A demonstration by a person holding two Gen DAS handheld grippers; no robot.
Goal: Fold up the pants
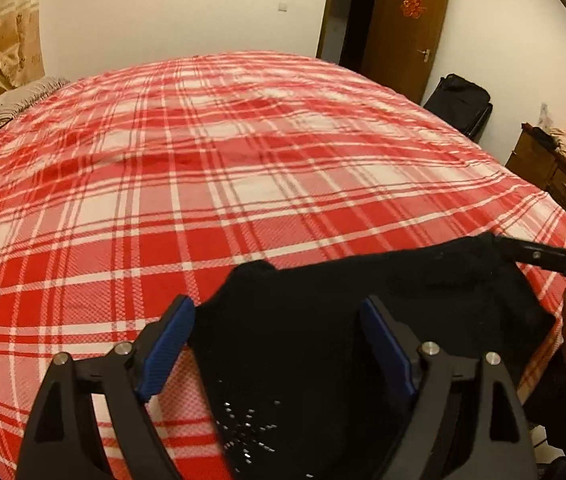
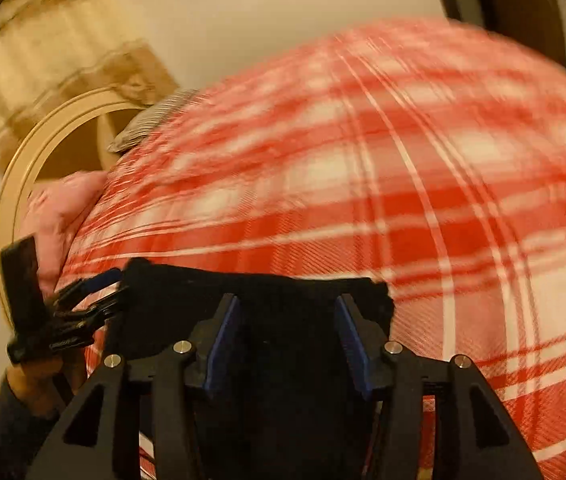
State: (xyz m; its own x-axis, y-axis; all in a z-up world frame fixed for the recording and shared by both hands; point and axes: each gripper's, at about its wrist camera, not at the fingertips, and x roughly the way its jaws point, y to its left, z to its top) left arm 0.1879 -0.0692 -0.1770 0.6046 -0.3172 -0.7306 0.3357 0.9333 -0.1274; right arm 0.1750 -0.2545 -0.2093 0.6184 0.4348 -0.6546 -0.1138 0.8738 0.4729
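Observation:
Black pants lie in a folded heap at the near edge of a bed with a red and white plaid cover. My left gripper stands wide open over the pants' left part, its blue pads clear of the cloth. In the blurred right wrist view the pants spread under my right gripper. Its jaws stand apart, the dark cloth lies between them, and the pads do not press on it. The right gripper reaches the pants' far right corner. The left gripper sits at their left end.
A striped pillow lies at the bed's far left by a cream headboard. Pink cloth is bunched beside it. Beyond the bed stand an open brown door, a black bag and a cluttered wooden dresser.

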